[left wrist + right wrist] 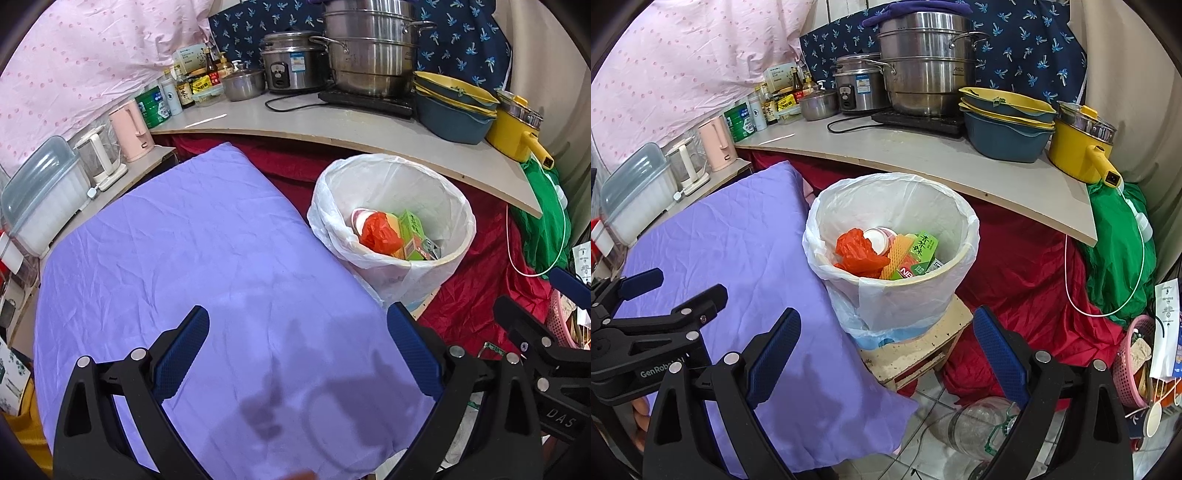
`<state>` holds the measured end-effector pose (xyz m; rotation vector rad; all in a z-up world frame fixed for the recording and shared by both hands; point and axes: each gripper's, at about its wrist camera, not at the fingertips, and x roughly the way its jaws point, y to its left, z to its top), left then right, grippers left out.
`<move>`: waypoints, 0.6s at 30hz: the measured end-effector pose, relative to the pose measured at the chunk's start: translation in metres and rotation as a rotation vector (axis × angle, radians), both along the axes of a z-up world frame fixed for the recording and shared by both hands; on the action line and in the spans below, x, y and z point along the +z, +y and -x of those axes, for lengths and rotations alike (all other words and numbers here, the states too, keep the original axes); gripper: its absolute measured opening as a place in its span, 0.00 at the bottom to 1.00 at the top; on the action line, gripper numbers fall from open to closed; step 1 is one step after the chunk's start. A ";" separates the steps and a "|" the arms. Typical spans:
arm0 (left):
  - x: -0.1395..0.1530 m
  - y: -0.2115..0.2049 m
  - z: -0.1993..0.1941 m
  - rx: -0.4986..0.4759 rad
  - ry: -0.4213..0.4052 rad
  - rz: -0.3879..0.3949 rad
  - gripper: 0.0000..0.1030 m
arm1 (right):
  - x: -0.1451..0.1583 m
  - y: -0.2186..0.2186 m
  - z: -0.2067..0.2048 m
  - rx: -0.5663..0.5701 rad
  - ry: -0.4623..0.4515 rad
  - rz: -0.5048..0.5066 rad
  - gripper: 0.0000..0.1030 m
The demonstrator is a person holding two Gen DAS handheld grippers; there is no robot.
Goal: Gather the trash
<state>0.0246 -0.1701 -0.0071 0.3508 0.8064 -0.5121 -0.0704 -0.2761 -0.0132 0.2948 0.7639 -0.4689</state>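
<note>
- Left tongs point(297, 354): spread wide, nothing held; positioned over the purple cloth point(192, 258) covering the near-left tabletop.
- Right tongs point(886, 354): likewise released and empty, aimed toward the lined bin point(897, 291), which stands on a small wooden stool point(916, 350) just right of the cloth.
- Trash located inside the bin: an orange plastic bag point(858, 251), a white cup point(877, 238), a green carton point(919, 254) and a yellow foam net point(899, 254). No loose trash is seen on the purple cloth.
- A clear plastic bottle point(975, 428) is seen lying on the tiled floor, near right, below the right tongs; whether it counts as trash cannot be told.
- Judged state: collection appears largely done, unless the bottle is to be taken.
- Risk: the bin sits high on a narrow stool; a push on the rim from either tongs could tip it and spill the contents.
- Risk: the thin liner could be snagged or torn by a tong tip.
- Risk: the bottle, smooth and round, could roll or slip out if it is pinched off-centre.
- Risk: both tongs are close together; a collision is possible if both are moved toward the bin.
</note>
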 end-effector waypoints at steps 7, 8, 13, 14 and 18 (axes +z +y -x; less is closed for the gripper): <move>-0.008 -0.002 -0.004 0.010 0.042 -0.016 0.90 | 0.000 -0.001 0.001 -0.005 0.001 -0.002 0.88; -0.009 -0.002 -0.005 0.016 0.045 -0.018 0.90 | 0.000 -0.002 0.002 -0.007 0.001 -0.002 0.88; -0.010 -0.004 -0.002 0.013 0.031 -0.029 0.90 | 0.000 -0.004 0.005 -0.014 -0.002 -0.005 0.88; -0.010 -0.005 -0.001 0.011 0.028 -0.030 0.90 | 0.000 -0.004 0.004 -0.014 -0.002 -0.006 0.88; -0.009 -0.005 0.000 0.006 0.022 -0.032 0.90 | 0.000 -0.004 0.005 -0.014 -0.004 -0.007 0.88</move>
